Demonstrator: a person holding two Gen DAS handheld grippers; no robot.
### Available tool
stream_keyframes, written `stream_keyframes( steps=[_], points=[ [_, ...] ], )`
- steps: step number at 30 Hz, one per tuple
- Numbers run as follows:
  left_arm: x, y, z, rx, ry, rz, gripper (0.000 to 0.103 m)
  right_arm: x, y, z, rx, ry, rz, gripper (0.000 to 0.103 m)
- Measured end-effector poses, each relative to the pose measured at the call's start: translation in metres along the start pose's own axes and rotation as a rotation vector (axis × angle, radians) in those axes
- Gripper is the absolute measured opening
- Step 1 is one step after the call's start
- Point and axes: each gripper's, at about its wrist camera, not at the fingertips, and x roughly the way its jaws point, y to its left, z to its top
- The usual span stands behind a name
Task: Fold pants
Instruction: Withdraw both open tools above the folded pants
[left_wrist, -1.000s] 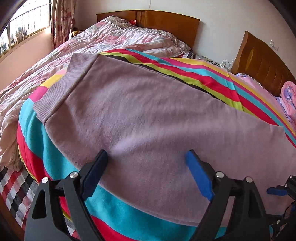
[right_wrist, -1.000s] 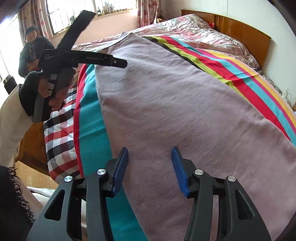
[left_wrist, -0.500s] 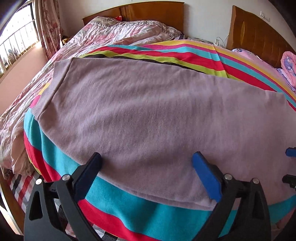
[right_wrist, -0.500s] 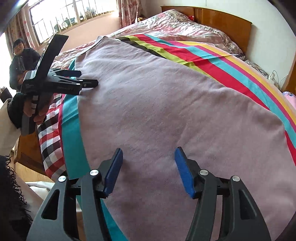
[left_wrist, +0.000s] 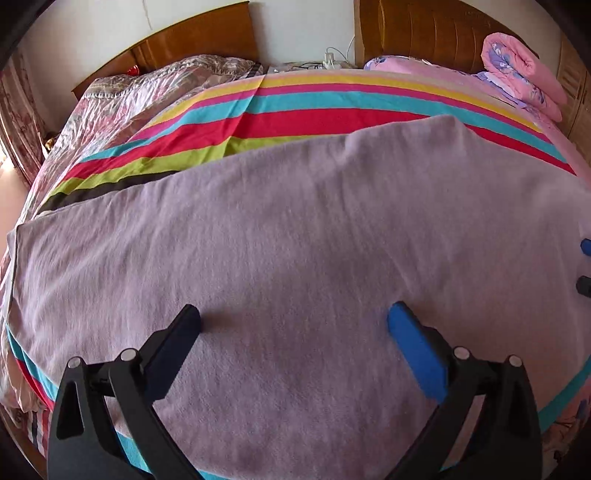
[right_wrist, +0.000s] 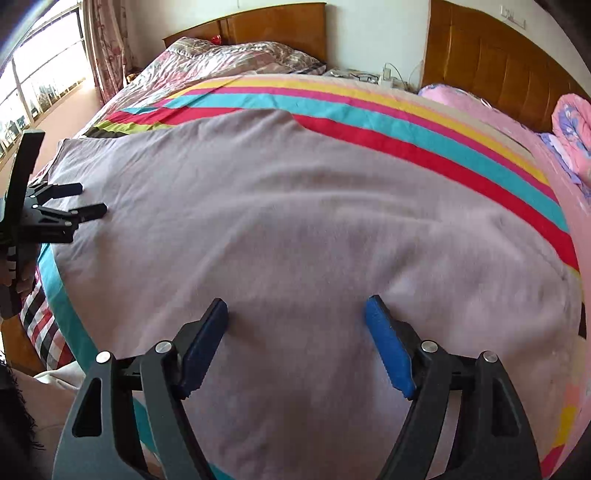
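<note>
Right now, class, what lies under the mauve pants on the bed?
The pants lie flat on a striped blanket, whose red, teal and yellow bands show beyond their edges. The part of the blanket beneath the cloth is covered, so nothing there can be seen.

A striped blanket (left_wrist: 332, 122) covers the bed (right_wrist: 37, 354), with mauve pants (left_wrist: 295, 258) spread flat on it.
</note>
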Motion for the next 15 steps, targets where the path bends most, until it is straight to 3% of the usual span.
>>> stream_keyframes(
  steps=[2,5,7,10,12,15],
  points=[
    [0.002,0.002,0.002,-0.023,0.026,0.004,0.102,-0.009,-0.001,-0.010,-0.014,0.006,-0.001,0.076],
    [-0.010,-0.009,0.004,-0.020,0.014,0.078,0.100,-0.026,-0.009,-0.021,0.039,-0.016,-0.001,0.076],
    [-0.033,-0.024,0.008,-0.003,-0.040,0.029,0.100,-0.039,-0.015,-0.031,0.082,-0.066,-0.003,0.076],
    [-0.049,-0.062,0.013,0.073,-0.093,0.001,0.101,-0.036,-0.025,-0.054,0.104,-0.061,0.018,0.078],
    [-0.046,-0.088,0.015,0.132,-0.083,-0.025,0.101,-0.044,-0.023,-0.063,0.082,-0.079,0.025,0.078],
    [-0.033,-0.125,0.010,0.216,-0.044,-0.032,0.101,-0.071,-0.041,-0.078,0.186,-0.141,0.088,0.077]
  ],
)
